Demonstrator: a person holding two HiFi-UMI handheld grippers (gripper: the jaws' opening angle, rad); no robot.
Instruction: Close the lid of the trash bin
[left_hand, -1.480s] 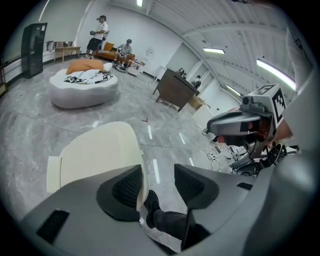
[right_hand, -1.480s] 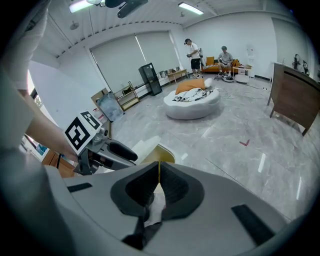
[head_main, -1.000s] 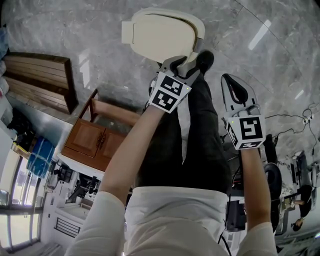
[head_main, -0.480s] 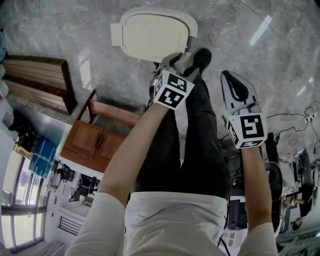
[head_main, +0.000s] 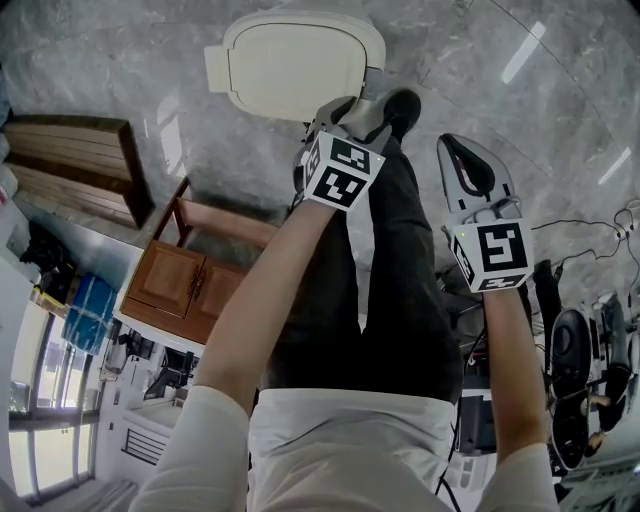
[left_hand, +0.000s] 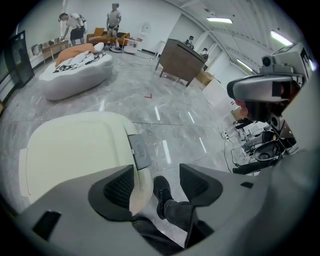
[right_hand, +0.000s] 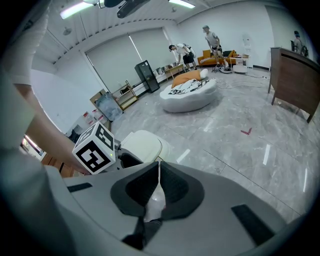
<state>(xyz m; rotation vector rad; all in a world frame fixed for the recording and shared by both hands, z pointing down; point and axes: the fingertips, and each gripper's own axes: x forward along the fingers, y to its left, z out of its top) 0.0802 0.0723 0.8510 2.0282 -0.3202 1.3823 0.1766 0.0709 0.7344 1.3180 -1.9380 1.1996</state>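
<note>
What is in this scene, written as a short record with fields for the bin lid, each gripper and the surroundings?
lid: cream trash bin lid, appears to lie down flat, closed
left: left gripper open, its jaws have just been opening; nothing gripped, the lid's rim and a black shoe show in the gap
right: right gripper shut, nothing between the jaws, apart from the lid
floor: grey marble floor
nearby: wooden cabinet
</note>
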